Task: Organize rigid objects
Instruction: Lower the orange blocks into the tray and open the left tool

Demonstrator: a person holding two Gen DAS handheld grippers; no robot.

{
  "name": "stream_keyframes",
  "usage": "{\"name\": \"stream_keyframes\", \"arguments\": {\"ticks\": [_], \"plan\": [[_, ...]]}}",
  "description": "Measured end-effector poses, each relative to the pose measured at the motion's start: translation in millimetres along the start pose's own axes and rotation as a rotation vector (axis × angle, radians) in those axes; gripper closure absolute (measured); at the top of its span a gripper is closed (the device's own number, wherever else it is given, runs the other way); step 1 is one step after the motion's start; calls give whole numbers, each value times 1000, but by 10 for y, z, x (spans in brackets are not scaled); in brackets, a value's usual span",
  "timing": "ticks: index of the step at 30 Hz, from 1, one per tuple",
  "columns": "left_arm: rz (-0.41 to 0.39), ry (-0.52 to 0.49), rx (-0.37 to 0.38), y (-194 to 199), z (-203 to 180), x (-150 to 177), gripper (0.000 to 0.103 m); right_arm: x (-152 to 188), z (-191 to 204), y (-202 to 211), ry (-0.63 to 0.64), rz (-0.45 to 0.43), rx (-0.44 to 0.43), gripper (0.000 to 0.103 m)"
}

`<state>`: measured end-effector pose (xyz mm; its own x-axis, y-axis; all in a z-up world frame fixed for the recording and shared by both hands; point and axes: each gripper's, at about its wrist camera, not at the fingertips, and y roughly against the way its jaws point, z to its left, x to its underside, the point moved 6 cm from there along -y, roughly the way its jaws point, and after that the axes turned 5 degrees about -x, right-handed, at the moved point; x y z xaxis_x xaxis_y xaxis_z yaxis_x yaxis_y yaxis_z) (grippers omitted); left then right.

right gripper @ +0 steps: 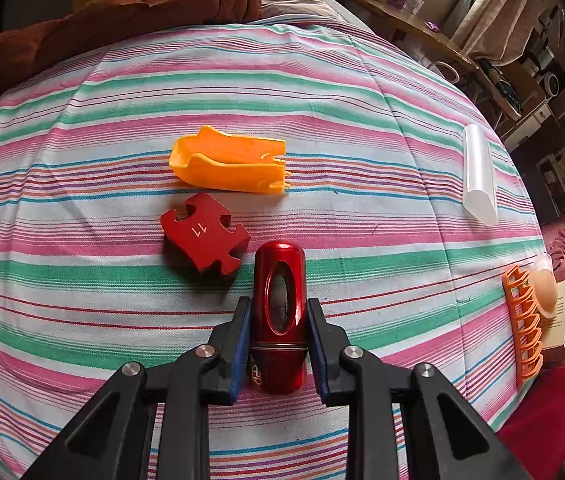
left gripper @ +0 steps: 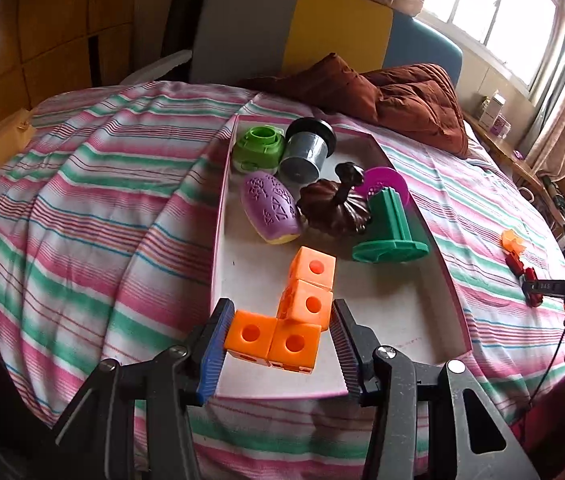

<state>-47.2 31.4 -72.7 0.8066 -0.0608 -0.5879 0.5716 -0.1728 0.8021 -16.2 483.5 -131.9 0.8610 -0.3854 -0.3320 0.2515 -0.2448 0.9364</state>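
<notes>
The left gripper (left gripper: pixel 280 340) has its fingers (left gripper: pixel 212 354) set around an orange plastic piece made of four joined cubes with round holes (left gripper: pixel 290 312). The blue-padded finger on the left presses on the lowest cube, while the other finger stands just beside the piece with a thin gap showing, so whether it truly pinches cannot be told. The cube piece sits over the near end of a shallow white tray with a pink rim (left gripper: pixel 382 308), which lies on a bed covered in a pink, green and white striped sheet (left gripper: pixel 94 208).

Beyond the fingertips, farther along the tray, lie a purple patterned oval shell (left gripper: pixel 270 208), a dark brown pumpkin-shaped object with a curled stem (left gripper: pixel 332 208), a green stand with a magenta disc (left gripper: pixel 390 224), a green round cap (left gripper: pixel 258 148) and a grey cylinder with a black lid (left gripper: pixel 308 152).

The right gripper (right gripper: pixel 279 336) has its fingers (right gripper: pixel 240 340) pinching a glossy red metal capsule with an oval window (right gripper: pixel 280 312), one pad on each side, the capsule pointing ahead along the fingers over the striped sheet. Just ahead and left of the fingertips lies a red puzzle-shaped block marked 11 (right gripper: pixel 204 234), and beyond it an orange plastic scoop-like shell (right gripper: pixel 230 164). Well off to the right rest a translucent white tube (right gripper: pixel 480 176) and an orange comb-like rack (right gripper: pixel 522 320).
</notes>
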Motion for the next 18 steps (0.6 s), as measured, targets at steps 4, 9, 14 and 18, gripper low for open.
{"name": "stream_keyframes", "arguments": {"ticks": [4, 9, 14, 18], "plan": [[9, 11, -3, -130, 9, -143, 53, 4, 12, 12, 3, 0, 2, 77], [40, -2, -51, -332, 19, -218, 53, -1, 16, 11, 1, 0, 1, 76], [18, -42, -87, -402, -27, -255, 48, -10, 28, 10, -3, 1, -2, 76], [-17, -80, -128, -396, -46, -250, 50, -7, 35, 14, -4, 1, -2, 76]]}}
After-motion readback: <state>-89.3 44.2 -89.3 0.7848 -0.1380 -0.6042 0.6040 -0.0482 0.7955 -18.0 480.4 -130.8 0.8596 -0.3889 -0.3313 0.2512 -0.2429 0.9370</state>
